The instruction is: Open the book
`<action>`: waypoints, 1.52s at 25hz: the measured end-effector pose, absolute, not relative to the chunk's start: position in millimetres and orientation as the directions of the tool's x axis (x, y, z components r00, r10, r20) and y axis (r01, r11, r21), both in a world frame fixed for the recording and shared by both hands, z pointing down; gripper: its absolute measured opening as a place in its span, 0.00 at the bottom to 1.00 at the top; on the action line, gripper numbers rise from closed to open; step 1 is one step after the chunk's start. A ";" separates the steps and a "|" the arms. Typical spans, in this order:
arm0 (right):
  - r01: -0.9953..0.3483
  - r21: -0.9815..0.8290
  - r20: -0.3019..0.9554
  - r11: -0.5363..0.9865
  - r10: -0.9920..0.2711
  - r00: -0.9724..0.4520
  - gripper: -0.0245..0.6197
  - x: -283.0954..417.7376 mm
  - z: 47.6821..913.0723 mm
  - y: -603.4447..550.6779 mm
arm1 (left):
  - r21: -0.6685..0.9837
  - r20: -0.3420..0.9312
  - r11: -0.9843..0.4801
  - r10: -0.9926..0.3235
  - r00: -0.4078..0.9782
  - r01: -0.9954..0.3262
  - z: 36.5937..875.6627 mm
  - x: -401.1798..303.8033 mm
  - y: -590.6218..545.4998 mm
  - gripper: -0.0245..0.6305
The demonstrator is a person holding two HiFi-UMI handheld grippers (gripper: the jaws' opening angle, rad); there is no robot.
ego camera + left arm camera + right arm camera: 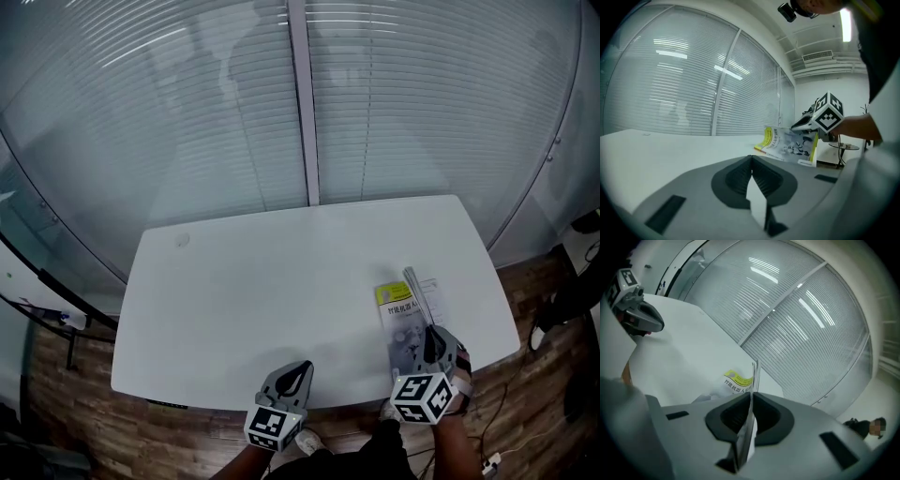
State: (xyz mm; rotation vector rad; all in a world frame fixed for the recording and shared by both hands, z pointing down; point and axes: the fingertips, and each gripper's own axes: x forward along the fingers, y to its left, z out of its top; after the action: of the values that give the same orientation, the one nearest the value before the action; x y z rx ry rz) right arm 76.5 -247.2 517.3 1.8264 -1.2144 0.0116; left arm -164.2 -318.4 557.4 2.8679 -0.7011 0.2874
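Note:
A thin book with a yellow label lies near the front right of the white table. My right gripper is shut on its cover, which stands lifted on edge above the pages; the sheet runs between the pads. In the left gripper view the book slopes up towards the right gripper. My left gripper hovers at the table's front edge, left of the book, jaws shut with nothing in them. It shows in the right gripper view as the left gripper.
A glass wall with blinds curves behind the table. A small round mark sits at the table's far left corner. Wooden floor with cables lies to the right. A small side table stands beyond the book.

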 end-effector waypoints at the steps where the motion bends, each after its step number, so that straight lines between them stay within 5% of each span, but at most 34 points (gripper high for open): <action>1: -0.710 0.699 0.439 -0.090 -0.730 0.524 0.08 69.2 511.9 -249.5 | 0.125 0.226 -0.875 -0.435 0.872 -0.468 558.0 -167.4 -318.6 0.06; 12: -0.638 0.769 0.386 0.039 -0.824 0.414 0.08 -47.2 485.4 -287.0 | 0.139 0.198 -0.840 -0.495 0.846 -0.524 553.1 -208.1 -337.9 0.06; 25: -0.521 0.809 0.431 0.272 -0.877 0.211 0.05 -168.2 558.0 -320.2 | 0.144 0.248 -0.776 -0.572 0.782 -0.614 564.1 -256.6 -345.4 0.06; 38: -0.788 0.570 0.412 0.233 -0.911 0.029 0.05 -163.1 537.7 -302.8 | 0.141 0.243 -0.755 -0.600 0.762 -0.640 558.0 -250.3 -335.4 0.06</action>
State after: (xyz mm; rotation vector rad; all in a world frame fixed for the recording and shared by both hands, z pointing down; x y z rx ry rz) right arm -163.1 -302.8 537.7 1.5737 -1.7736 -0.2119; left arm -250.3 -335.4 558.0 2.7429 -0.9785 0.2700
